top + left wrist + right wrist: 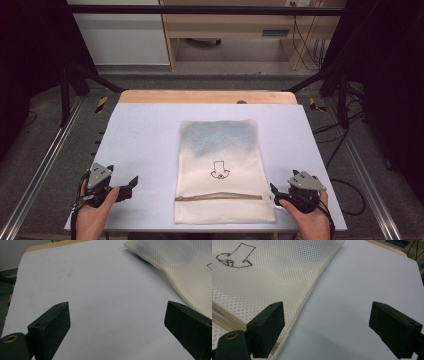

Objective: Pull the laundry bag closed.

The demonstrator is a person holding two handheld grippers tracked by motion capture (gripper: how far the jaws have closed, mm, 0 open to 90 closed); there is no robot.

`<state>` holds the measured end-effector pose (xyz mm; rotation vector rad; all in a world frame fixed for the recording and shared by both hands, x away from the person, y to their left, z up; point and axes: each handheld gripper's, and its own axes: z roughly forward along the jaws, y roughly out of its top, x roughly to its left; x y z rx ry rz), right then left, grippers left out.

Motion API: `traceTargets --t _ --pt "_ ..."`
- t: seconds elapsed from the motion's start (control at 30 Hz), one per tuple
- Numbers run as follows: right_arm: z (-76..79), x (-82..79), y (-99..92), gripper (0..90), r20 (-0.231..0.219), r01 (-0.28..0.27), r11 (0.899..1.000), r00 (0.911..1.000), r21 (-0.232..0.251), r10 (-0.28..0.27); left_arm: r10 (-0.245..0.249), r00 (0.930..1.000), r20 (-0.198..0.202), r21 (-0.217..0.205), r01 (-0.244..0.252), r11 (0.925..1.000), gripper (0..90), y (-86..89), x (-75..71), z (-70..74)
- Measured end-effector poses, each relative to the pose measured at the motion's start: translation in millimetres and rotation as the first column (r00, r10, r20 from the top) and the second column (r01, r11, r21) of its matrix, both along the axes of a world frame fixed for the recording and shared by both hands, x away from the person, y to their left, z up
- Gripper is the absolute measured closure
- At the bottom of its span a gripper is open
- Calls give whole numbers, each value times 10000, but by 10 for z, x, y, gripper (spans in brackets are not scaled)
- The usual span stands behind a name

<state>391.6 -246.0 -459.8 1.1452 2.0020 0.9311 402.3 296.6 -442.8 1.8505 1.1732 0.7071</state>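
High view: 1 cream mesh laundry bag (223, 170) flat at centre of white surface (145, 140), zipper nearest the person for access; left tool (125, 188) and right tool (276, 194) flank it, jaws apart, empty.

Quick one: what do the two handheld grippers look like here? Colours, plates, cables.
Both are black. The left gripper and the right gripper each carry a grey three-cornered plate on top. In the gripper views the jaws are flat, blocky black pads with small holes, and a brass-coloured ring sits at the lower left. A dark cable trails back from each along the person's wrist. No sleeves show on the forearms.
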Motion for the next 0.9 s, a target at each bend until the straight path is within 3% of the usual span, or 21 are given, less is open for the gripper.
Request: traceTargets --t 0.13,0.3,0.47,0.57,0.7,0.8,0.87,0.9 --pt "23 9 81 162 -207 -310 9993 9993 -206 306 -171 9998 -34 142 171 9998 58 -38 -57 0" --pt "160 45 256 202 -359 -969 9930 9949 -678 946 -391 9992 -76 235 393 9990 45 -67 -129 -18" --pt "320 117 527 224 -915 -2102 9733 9751 -922 2019 -707 9972 -256 284 714 9970 39 -123 -243 -52" --pt "415 153 732 236 -1266 -2966 9456 9515 -1339 2805 -928 9953 -268 336 936 9950 37 -159 -295 -56" --pt "513 186 1020 272 -1698 -3935 9010 9153 -1824 3653 -886 9958 -235 409 895 9951 37 -175 -272 -50" --pt "572 211 1217 312 -1947 -4715 8631 8774 -1809 4385 -697 9974 -167 423 703 9966 37 -133 -248 -33" --pt "605 226 1334 353 -2053 -4989 8453 8625 -1913 4626 -538 9985 -135 320 542 9980 39 -93 -230 -26" --pt "616 233 1392 377 -2187 -5168 8359 8509 -1852 4776 -457 9989 -132 294 461 9985 39 -76 -222 -28"
